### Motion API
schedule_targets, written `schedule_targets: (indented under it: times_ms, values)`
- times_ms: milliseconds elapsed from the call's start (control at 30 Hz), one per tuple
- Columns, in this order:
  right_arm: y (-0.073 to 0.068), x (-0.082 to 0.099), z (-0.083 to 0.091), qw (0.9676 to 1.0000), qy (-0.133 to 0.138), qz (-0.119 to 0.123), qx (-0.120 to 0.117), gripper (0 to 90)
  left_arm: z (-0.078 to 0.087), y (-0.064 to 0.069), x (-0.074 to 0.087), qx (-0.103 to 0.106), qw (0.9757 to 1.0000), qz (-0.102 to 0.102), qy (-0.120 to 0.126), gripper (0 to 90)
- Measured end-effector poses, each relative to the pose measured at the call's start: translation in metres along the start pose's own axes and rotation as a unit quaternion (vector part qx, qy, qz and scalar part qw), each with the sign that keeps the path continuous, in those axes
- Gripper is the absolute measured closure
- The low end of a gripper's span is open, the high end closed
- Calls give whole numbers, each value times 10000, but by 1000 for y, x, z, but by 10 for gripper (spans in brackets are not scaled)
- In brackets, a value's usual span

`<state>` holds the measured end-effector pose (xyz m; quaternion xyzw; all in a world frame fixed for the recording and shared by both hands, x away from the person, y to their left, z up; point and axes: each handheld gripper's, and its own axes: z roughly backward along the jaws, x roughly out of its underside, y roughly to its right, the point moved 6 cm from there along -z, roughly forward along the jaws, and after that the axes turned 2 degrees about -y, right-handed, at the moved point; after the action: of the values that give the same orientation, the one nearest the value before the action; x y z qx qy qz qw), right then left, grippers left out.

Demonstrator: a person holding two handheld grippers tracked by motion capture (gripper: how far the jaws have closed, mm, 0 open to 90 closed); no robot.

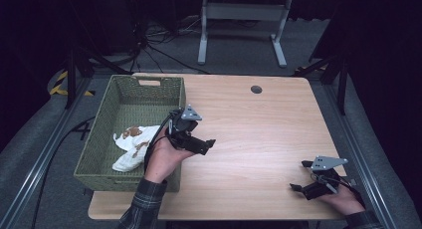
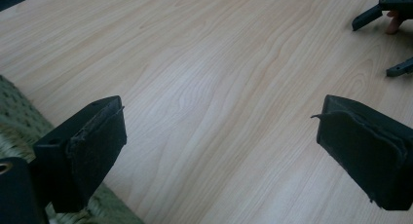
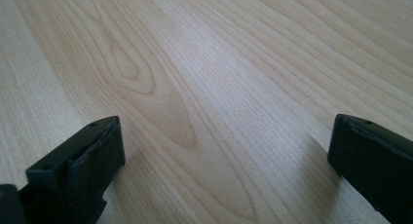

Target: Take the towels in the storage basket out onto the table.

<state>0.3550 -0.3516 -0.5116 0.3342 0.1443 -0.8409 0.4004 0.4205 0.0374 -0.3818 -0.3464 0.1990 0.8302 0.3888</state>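
1. Two grippers are in the high view. The left gripper (image 1: 199, 139) sits just left of the middle of the frame, right beside the green basket (image 1: 169, 87). The right gripper (image 1: 302, 176) is low at the right, near the table's front edge.
2. Both grippers have their jaws spread wide with nothing between them. In each gripper view, bare wood shows between the two black jaws.
3. The white cloth (image 1: 130, 147) with brown marks lies crumpled inside the basket, at the lower left of the frame. It is close to the left hand (image 1: 161, 159).
4. The cloth looks already dropped in, so the job seems to be near its end.
5. To do this well, I think the left gripper should pull away slowly over the table (image 1: 259, 134), with its jaws kept wide, so it does not bump the basket wall.
6. The right gripper is well apart from the basket, so it can just wait there.
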Motion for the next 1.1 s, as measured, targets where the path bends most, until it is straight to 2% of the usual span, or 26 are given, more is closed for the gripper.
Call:
schedule_targets:
  times_ms: [133, 367, 600, 633, 667, 733, 767, 933, 967, 1100]
  values:
    - [0, 0, 0, 10000, 2, 6, 6, 2, 9, -11, 7, -98, 9999, 123, 8, 44]
    - [0, 0, 0, 10000, 3, 6, 4, 2, 14, -20, 12, -190, 9996, 216, 30, 44]
    - [0, 0, 0, 10000, 13, 0, 9, 1, 22, -34, 22, -287, 9987, 408, 45, 45]
    - [0, 0, 0, 10000, 12, 0, 8, 2, 23, -36, 23, -304, 9989, 344, 13, 44]
    - [0, 0, 0, 10000, 12, 0, 7, 2, 24, -38, 25, -324, 9986, 427, 38, 44]
    - [0, 0, 0, 10000, 13, 0, 8, 2, 25, -39, 26, -371, 9985, 413, 12, 45]
    - [0, 0, 0, 10000, 12, 0, 8, 2, 28, -43, 29, -427, 9979, 483, 6, 45]
    - [0, 0, 0, 10000, 13, -1, 10, 1, 34, -53, 35, -549, 9969, 563, 87, 46]
    - [0, 0, 0, 10000, 12, 1, 7, 2, 37, -57, 38, -586, 9961, 654, 107, 46]
    - [0, 0, 0, 10000, 13, -1, 7, 2, 43, -65, 44, -673, 9951, 706, 129, 46]
